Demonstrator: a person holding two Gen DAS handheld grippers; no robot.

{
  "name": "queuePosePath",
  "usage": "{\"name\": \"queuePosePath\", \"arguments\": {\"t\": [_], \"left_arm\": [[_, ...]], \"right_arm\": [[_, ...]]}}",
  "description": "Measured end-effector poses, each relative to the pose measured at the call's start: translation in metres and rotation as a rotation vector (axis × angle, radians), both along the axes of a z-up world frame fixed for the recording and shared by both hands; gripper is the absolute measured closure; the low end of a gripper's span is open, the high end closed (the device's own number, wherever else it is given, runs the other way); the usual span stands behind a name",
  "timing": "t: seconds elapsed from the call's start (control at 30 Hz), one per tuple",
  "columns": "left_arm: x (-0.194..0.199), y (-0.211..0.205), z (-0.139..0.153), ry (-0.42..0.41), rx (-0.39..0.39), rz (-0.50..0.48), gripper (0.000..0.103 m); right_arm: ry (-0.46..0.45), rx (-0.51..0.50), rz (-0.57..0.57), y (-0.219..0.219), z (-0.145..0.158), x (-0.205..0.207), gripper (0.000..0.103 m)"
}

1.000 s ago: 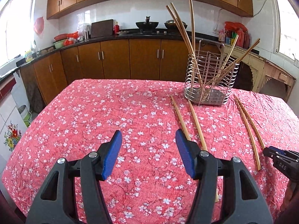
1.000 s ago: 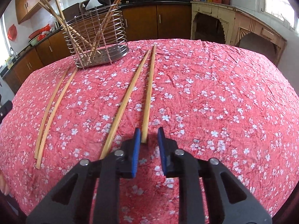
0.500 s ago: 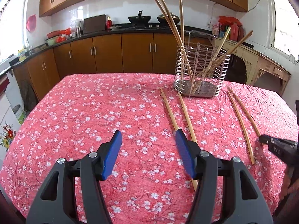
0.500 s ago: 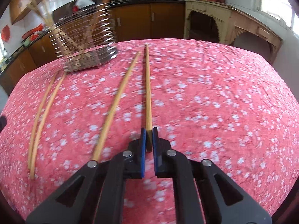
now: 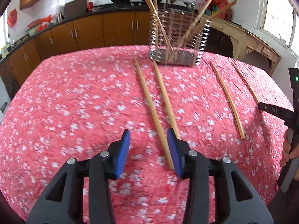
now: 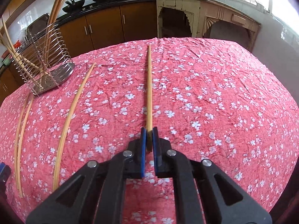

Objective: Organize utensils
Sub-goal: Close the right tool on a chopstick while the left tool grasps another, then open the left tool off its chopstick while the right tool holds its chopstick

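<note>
Four long bamboo chopsticks (image 5: 228, 100) are lying on the pink flowered table (image 5: 74, 102); one chopstick (image 6: 149, 93) is being clamped by the right gripper (image 6: 149, 141). The left gripper (image 5: 148, 149), jaws closing, half-open, is straddling another chopstick (image 5: 152, 112) before one wire holder (image 5: 177, 37)

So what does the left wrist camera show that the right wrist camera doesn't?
Only the left wrist view shows the left gripper, its jaws just closing around the near end of a chopstick without pinching it yet, and a hand at the right edge. Only the right wrist view shows the right gripper shut on another chopstick, plus the cream cabinet. Both show the wire holder and the red flowered tablecloth.
</note>
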State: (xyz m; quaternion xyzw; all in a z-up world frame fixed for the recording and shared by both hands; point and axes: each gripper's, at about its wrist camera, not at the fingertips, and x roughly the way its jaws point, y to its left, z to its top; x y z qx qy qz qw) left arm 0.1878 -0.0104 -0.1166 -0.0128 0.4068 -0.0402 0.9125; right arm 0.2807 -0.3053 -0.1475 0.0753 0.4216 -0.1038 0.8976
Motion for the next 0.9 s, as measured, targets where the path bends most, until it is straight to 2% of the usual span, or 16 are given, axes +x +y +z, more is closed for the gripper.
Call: {"name": "queuePosePath", "arguments": {"t": [0.13,0.27,0.37,0.5,0.7,0.83,0.9], "left_arm": [[0.002,-0.009,-0.003,0.008,0.025,-0.013,0.065],[0.008,-0.013,-0.009,0.034,0.071,-0.003,0.085],[0.016,-0.004,-0.009,0.050,0.094,0.028,0.093],[0.035,0.021,-0.010,0.061,0.151,0.090,0.093],[0.056,0.050,-0.009,0.080,0.178,0.136,0.093],[0.054,0.049,-0.010,0.054,0.173,0.128,0.093],[0.052,0.051,-0.010,0.052,0.141,0.119,0.093]], "right_arm": [[0.001,-0.002,0.007,0.005,0.000,0.001,0.095],[0.002,-0.002,0.008,0.006,0.000,0.001,0.095],[0.003,-0.002,0.011,0.006,0.000,0.002,0.095],[0.004,-0.006,0.018,0.006,0.000,0.006,0.095],[-0.001,-0.027,0.026,0.008,0.000,0.015,0.095],[-0.009,-0.058,0.037,0.011,-0.001,0.013,0.094],[-0.011,-0.052,0.037,0.012,-0.001,0.013,0.094]]}}
